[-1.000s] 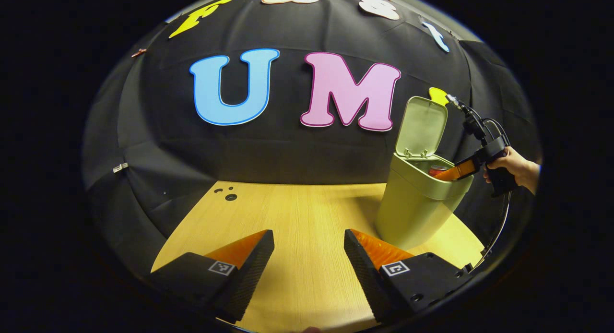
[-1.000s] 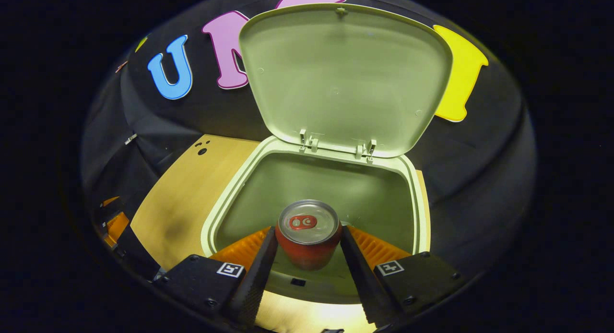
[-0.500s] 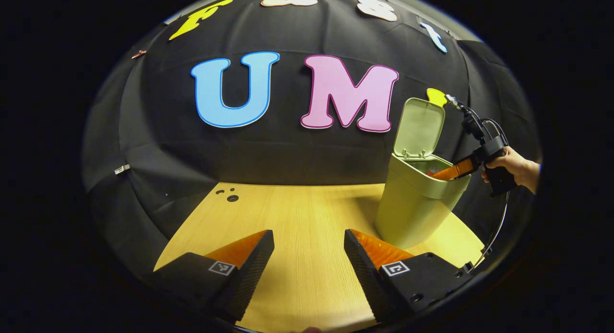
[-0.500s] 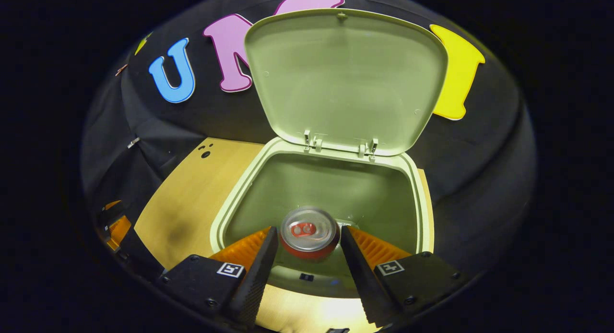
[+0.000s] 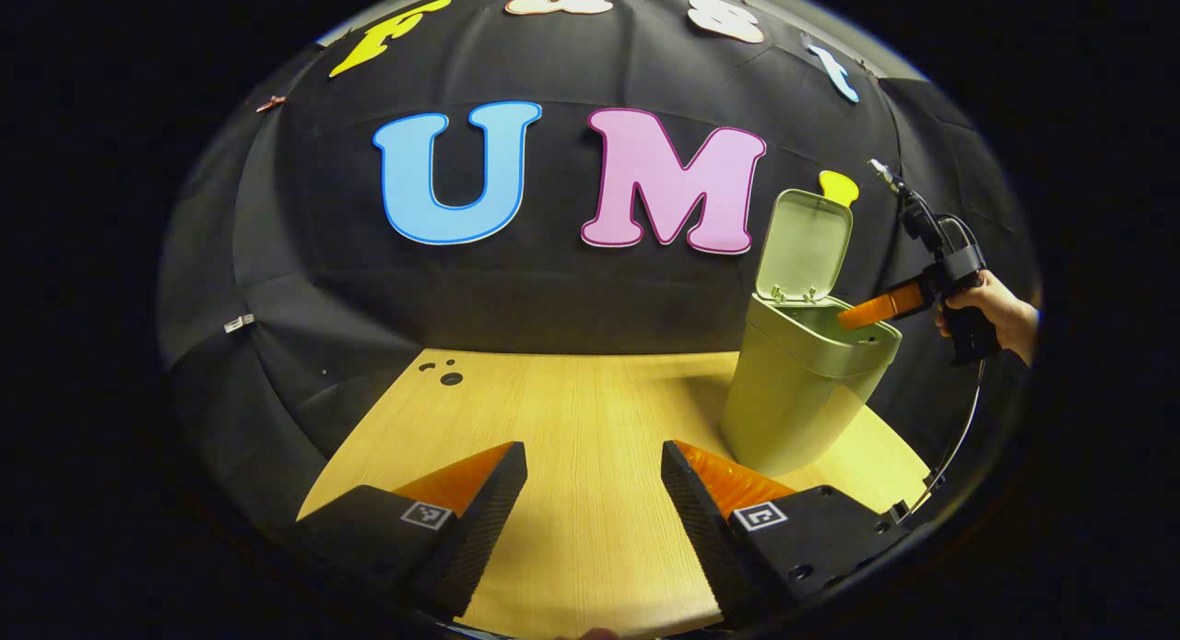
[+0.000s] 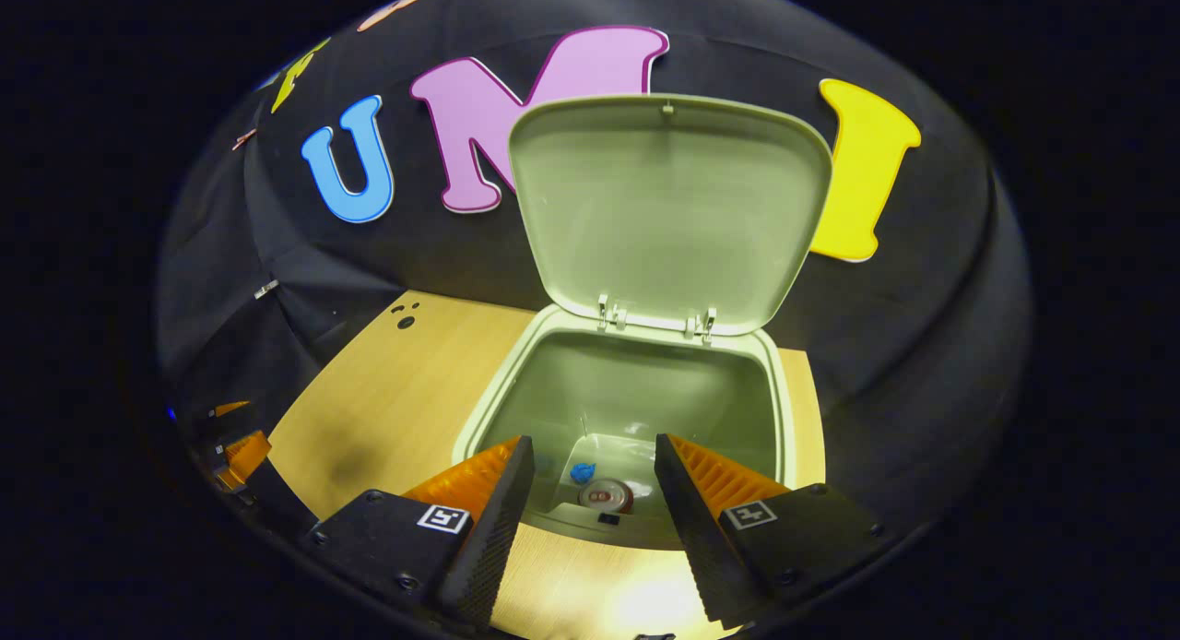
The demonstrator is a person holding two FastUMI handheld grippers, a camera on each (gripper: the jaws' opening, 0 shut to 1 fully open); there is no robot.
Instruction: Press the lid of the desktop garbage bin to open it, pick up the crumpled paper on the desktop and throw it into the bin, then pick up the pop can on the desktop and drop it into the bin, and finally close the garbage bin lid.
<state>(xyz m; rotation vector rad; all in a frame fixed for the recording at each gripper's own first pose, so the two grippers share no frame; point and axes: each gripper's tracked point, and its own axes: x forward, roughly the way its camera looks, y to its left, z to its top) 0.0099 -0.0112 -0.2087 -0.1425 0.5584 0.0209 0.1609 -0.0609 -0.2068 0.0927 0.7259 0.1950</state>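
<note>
Now the pop can (image 6: 606,494) lies at the bottom of the garbage bin (image 6: 791,409), top end up, with a small blue scrap (image 6: 582,473) just beside it. Lid (image 6: 670,211) stands upright, hinged at the back rim. Right tongs (image 6: 590,492) hang spread wide above the opening, holding nothing. Left tongs (image 5: 595,492) likewise wide and empty, low over the bare wooden table (image 5: 590,409), well apart from the bin.
</note>
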